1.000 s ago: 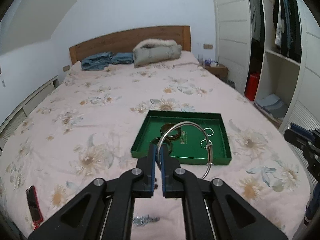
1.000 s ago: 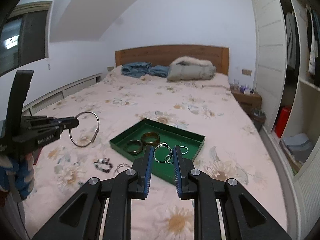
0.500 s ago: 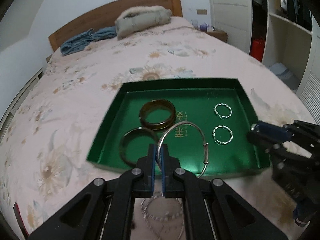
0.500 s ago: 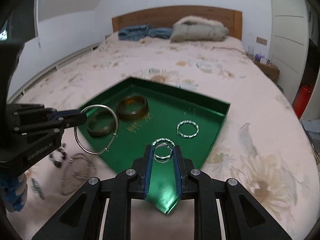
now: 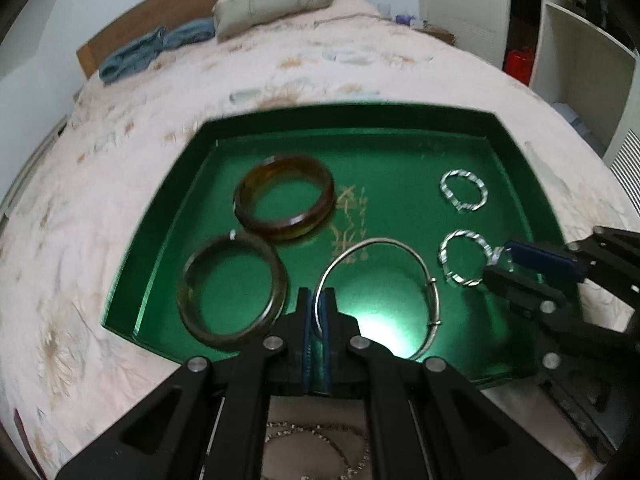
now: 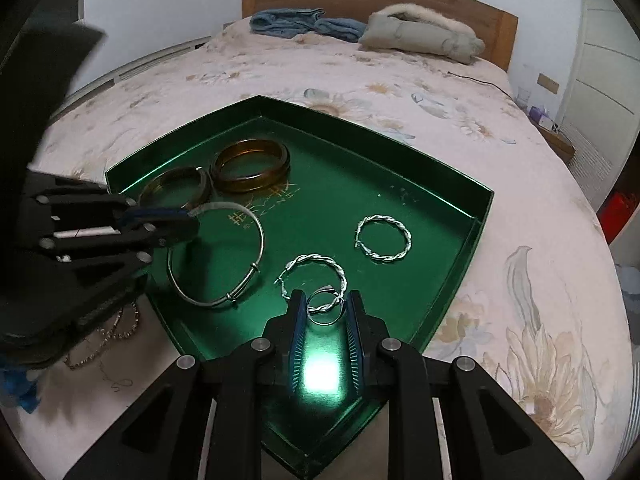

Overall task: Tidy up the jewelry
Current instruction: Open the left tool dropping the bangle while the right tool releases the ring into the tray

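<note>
A green tray (image 5: 160,216) (image 6: 452,264) lies on the bed. My left gripper (image 5: 318,304) (image 6: 188,216) is shut on a thin silver bangle (image 5: 420,268) (image 6: 256,240) and holds it low over the tray's near edge. My right gripper (image 6: 325,304) (image 5: 498,264) is shut on a small silver ring (image 6: 325,308) just over the tray. In the tray lie an amber bangle (image 5: 284,196) (image 6: 250,164), a darker bangle (image 5: 232,292) (image 6: 176,186) and two twisted silver hoops (image 5: 464,190) (image 6: 384,238), (image 5: 464,260) (image 6: 314,268).
Bead and chain bracelets (image 5: 320,448) (image 6: 104,336) lie on the flowered sheet (image 6: 520,280) in front of the tray. A grey pillow (image 6: 420,32) and blue clothes (image 6: 304,22) lie by the headboard. A wardrobe (image 5: 560,40) stands to the right.
Both grippers have come down and closer to the tray. The bangle and the small ring now hang just over the tray floor.
</note>
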### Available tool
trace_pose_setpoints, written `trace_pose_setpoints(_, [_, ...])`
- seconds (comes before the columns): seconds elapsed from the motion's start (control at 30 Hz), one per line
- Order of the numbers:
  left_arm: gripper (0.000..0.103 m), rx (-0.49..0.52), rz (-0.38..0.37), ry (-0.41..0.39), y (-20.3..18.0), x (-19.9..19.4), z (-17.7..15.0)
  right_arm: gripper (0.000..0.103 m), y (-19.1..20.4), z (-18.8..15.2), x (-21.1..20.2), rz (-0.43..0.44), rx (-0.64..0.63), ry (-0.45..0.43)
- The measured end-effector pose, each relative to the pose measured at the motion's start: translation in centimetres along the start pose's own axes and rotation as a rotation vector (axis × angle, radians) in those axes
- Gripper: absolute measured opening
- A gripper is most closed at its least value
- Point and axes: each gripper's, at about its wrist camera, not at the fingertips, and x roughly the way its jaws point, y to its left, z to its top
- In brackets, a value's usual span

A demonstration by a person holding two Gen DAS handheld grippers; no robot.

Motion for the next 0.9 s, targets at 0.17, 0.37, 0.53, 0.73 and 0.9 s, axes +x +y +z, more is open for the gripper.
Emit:
trace_pose_setpoints(0.17, [0.004,-0.024,-0.005,0.0,0.5,0.1,-0.2,0.023,0.0,-0.1,0.1,0.014,0.017,0.006])
trace_pose_setpoints(0.37, [0.006,-0.087,-0.053,-0.017,1.9,-1.4,-0.3,0.034,0.4,0.0,-1.3,0.025,0.037,-0.003])
trace_pose_setpoints(0.53, [0.007,-0.106,-0.054,-0.084,3.3,-6.0,-0.7,0.035,0.6,0.4,-4.9,0.016,0.065,-0.049])
trace_pose_setpoints(0.73, [0.007,-0.115,-0.025,-0.188,5.2,-13.1,-2.7,0.041,2.0,-0.2,-11.3,0.008,0.076,-0.12])
trace_pose_setpoints(0.9, [0.015,-0.131,0.029,-0.218,6.4,-18.1,-5.7,0.046,3.9,-1.6,-16.7,0.006,0.063,-0.175])
